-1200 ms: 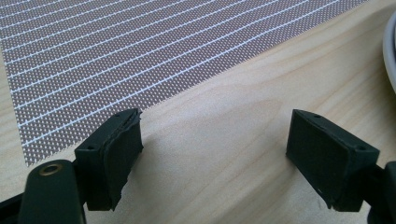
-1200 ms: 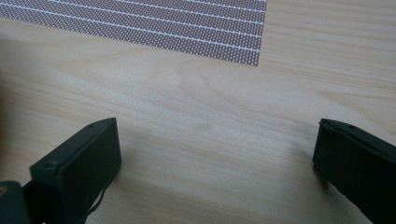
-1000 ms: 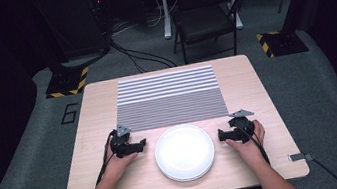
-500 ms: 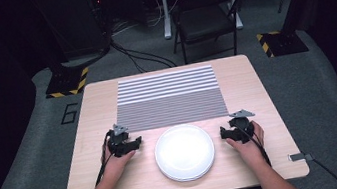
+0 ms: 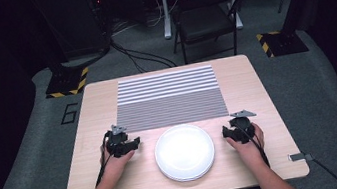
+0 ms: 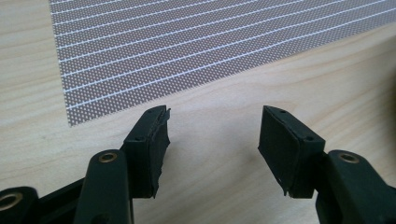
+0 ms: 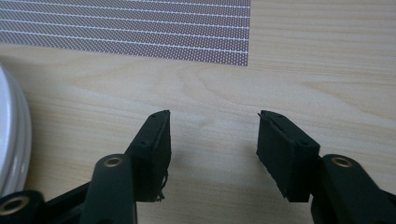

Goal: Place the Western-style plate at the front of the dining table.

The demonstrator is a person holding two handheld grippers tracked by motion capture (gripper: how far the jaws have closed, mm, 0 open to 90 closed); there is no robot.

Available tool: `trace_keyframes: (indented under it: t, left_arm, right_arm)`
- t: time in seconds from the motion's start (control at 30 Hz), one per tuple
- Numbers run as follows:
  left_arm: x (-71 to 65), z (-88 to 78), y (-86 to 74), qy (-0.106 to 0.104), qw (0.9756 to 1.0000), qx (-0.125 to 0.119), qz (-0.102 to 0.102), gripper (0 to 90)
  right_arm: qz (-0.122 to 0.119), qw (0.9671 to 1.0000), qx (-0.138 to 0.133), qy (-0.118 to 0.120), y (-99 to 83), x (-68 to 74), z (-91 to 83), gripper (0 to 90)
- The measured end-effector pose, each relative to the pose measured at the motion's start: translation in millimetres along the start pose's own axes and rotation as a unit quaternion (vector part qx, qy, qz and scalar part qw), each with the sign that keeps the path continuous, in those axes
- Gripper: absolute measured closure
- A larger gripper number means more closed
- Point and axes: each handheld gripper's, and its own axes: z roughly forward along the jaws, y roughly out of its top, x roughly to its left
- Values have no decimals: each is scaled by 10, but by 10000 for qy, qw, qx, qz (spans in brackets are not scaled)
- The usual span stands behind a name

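A white round plate (image 5: 184, 152) lies on the wooden table (image 5: 258, 96) near its front edge. Behind it lies a grey mat with white stripes (image 5: 169, 98). My left gripper (image 5: 133, 143) rests on the table left of the plate, its jaws pointing toward the plate. In the left gripper view its jaws (image 6: 212, 128) stand apart over bare wood with nothing between them; they have just been closing. My right gripper (image 5: 226, 134) rests right of the plate. Its jaws (image 7: 212, 128) have also just been closing and hold nothing, with the plate's rim (image 7: 11, 140) at the left.
A dark folding chair (image 5: 205, 18) stands behind the table's far edge. Cables run over the grey floor, and two stand bases with yellow-black stripes (image 5: 67, 81) (image 5: 282, 42) sit at the far left and far right.
The jaws of both grippers stand closer together than a second ago. Both hands have stayed in place beside the plate.
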Motion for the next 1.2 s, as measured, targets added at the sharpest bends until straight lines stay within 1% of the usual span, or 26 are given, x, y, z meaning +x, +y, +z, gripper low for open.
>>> trace_keyframes:
  t: [0.03, 0.1, 0.13, 0.17, 0.2, 0.23, 0.3, 0.37, 0.4, 0.47, 0.5, 0.53, 0.57, 0.6, 0.63, 0.67, 0.73, 0.8, 0.83, 0.87, 0.9, 0.97, 1.0, 1.07, 1.13, 1.2]
  left_arm:
    - [-4, -5, -1, -40, 10000, -5, -31, 425]
    - [-16, -13, -6, -100, 9999, -24, -96, 441]
    - [-28, -26, -6, -129, 9999, 8, -108, 451]
    - [-38, -36, -6, -122, 9999, 7, -82, 459]
    - [-53, -50, -4, -113, 9999, -5, -99, 466]
    - [-62, -71, 1, -112, 9999, -11, -93, 472]
    - [-76, -115, 19, -112, 9998, -57, -152, 480]
    - [-98, -155, 39, -99, 9995, -125, -289, 485]
    - [-104, -174, 47, -85, 9994, -135, -298, 484]
    - [-125, -213, 61, -110, 9992, -83, -366, 497]
    - [-125, -213, 61, -110, 9992, -83, -366, 502]
    - [-147, -251, 75, -127, 9992, -76, -364, 506]
    - [-161, -267, 87, -135, 9992, -83, -378, 512]
    - [-161, -267, 87, -135, 9992, -83, -378, 516]
    - [-187, -309, 109, -161, 9989, -93, -430, 520]
    - [-199, -329, 119, -221, 9986, -84, -479, 525]
    - [-231, -357, 138, -273, 9980, -120, -564, 527]
    - [-266, -386, 164, -298, 9978, -107, -581, 530]
    - [-285, -396, 177, -333, 9975, -92, -623, 531]
    - [-285, -396, 177, -333, 9975, -92, -623, 531]
    - [-303, -409, 187, -382, 9970, -79, -663, 531]
    - [-358, -428, 197, -387, 9973, -100, -609, 533]
    - [-405, -445, 204, -377, 9977, -132, -549, 540]
    - [-457, -460, 207, -364, 9981, -157, -468, 548]
    - [-504, -466, 213, -383, 9982, -183, -422, 554]
    - [-533, -472, 217, -394, 9982, -189, -402, 556]
  right_arm:
    - [32, 10000, -19, -2, 5, 10, -12, 463]
    - [-34, 10000, -41, 2, 11, 19, -40, 487]
    - [-36, 10000, -39, -8, 12, 25, -52, 490]
    - [-24, 10000, -39, 5, 16, 32, -71, 491]
    - [-19, 10000, -51, 13, 18, 36, -90, 492]
    - [53, 10000, -55, 55, 24, 49, -110, 490]
    - [75, 9999, -74, 111, 37, 64, -167, 488]
    - [38, 9999, -107, 97, 62, 91, -237, 490]
    - [26, 9998, -135, 128, 73, 108, -271, 492]
    - [-46, 9998, -91, 144, 87, 151, -335, 495]
    - [-46, 9998, -91, 144, 87, 151, -335, 495]
    - [-164, 9997, -110, 105, 94, 203, -399, 500]
    - [-178, 9997, -117, 115, 98, 218, -416, 499]
    - [-122, 9997, -124, 176, 106, 239, -441, 499]
    - [-75, 9996, -121, 242, 116, 257, -466, 499]
    - [-56, 9995, -120, 277, 125, 270, -488, 497]
    - [-14, 9993, -164, 344, 134, 297, -521, 495]
    - [10, 9990, -195, 411, 138, 325, -544, 497]
    - [25, 9986, -199, 484, 135, 343, -552, 507]
    - [25, 9986, -199, 484, 135, 343, -552, 507]
    - [44, 9982, -203, 556, 130, 357, -556, 520]
    - [35, 9976, -243, 650, 112, 387, -567, 541]
    - [3, 9971, -307, 697, 92, 406, -578, 544]
    - [18, 9973, -335, 660, 81, 414, -593, 546]
    - [96, 9970, -383, 666, 74, 412, -620, 553]
    - [229, 9965, -369, 720, 76, 410, -647, 554]
